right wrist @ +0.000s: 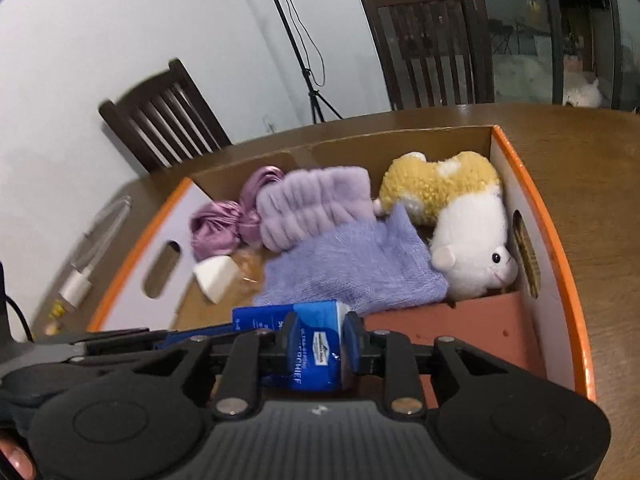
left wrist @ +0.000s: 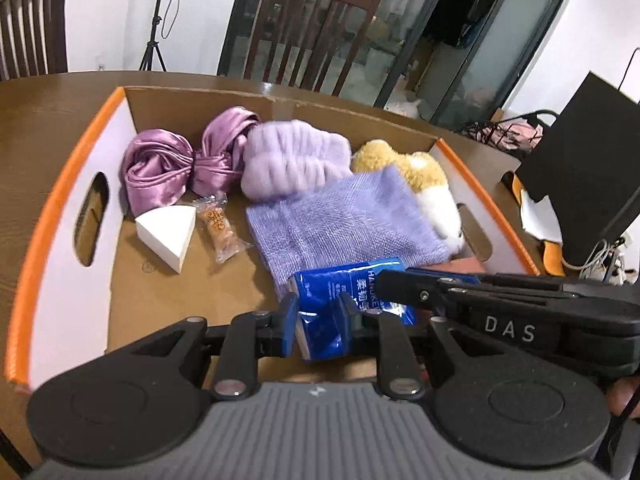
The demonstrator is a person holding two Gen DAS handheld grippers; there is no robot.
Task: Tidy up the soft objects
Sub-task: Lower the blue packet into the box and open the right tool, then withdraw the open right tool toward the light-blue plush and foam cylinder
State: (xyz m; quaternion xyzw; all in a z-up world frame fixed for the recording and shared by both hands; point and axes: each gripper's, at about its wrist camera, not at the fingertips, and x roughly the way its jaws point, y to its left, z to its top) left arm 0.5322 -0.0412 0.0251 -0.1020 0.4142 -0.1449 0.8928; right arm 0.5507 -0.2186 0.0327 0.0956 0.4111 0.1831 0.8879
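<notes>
- Left wrist view: beyond the fingers to the left lie a white wedge sponge [left wrist: 168, 236] and satin scarf [left wrist: 160, 168]; ahead, a purple cloth [left wrist: 344, 224].
- Left gripper [left wrist: 318, 312] fingers pinch one end of the blue tissue pack [left wrist: 344, 300], over the cardboard box [left wrist: 60, 208] on the table [left wrist: 40, 112].
- Right gripper [right wrist: 320, 340] fingers clamp the same pack's other end; a plush toy [right wrist: 472, 248] sits ahead to the right.
- Likely step: placing the pack. Next: lower it onto bare box floor, then let go.

In the box [left wrist: 52, 248], the towel [left wrist: 340, 224] lies between sponge [left wrist: 168, 232] and plush [left wrist: 424, 184].
</notes>
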